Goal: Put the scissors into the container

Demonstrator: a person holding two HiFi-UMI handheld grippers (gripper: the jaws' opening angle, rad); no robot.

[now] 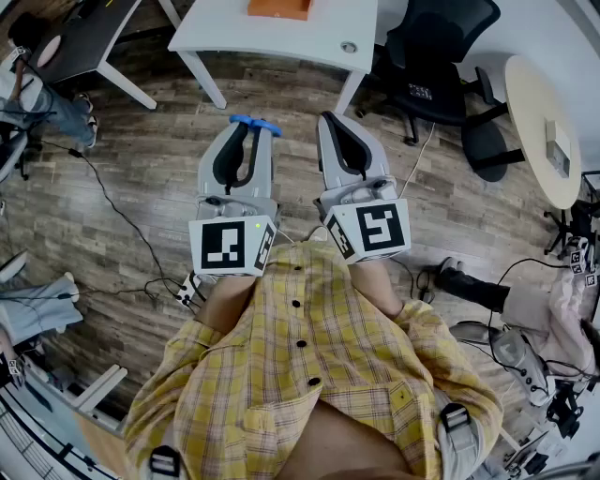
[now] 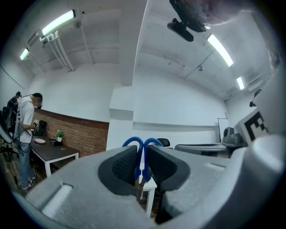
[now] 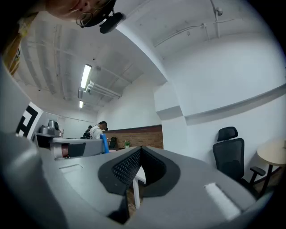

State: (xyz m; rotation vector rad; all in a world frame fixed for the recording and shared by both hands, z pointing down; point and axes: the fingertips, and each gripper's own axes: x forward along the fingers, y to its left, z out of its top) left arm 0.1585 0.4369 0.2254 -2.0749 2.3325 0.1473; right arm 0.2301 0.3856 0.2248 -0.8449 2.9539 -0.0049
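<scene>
A wide stretch of bare wood-plank floor [image 1: 141, 206] lies open below and ahead of both tools, ending at the near edge of a white rectangular table [image 1: 281, 42] on slanted white legs at the far side; a flat orange thing [image 1: 279, 7] rests at that table's far edge, cut off by the frame. A person in a yellow plaid shirt [image 1: 319, 375] holds both tools close to the chest, side by side and just apart, pointing away toward the white table and well short of it. The left tongs [image 1: 251, 127] [image 2: 143, 151] are clenched on a pair of blue-handled scissors [image 1: 255, 122] [image 2: 132, 141], whose two handle loops stick out past the tips while the blades sit down between the dark pads. The right tongs [image 1: 328, 120] [image 3: 139, 155] are pressed together with nothing between them. A black office chair [image 1: 441, 56] stands far right beside the white table, a round beige table [image 1: 539, 122] further right, a dark table [image 1: 84, 37] far left, and black cables [image 1: 122, 216] trail over the floor on the left.
</scene>
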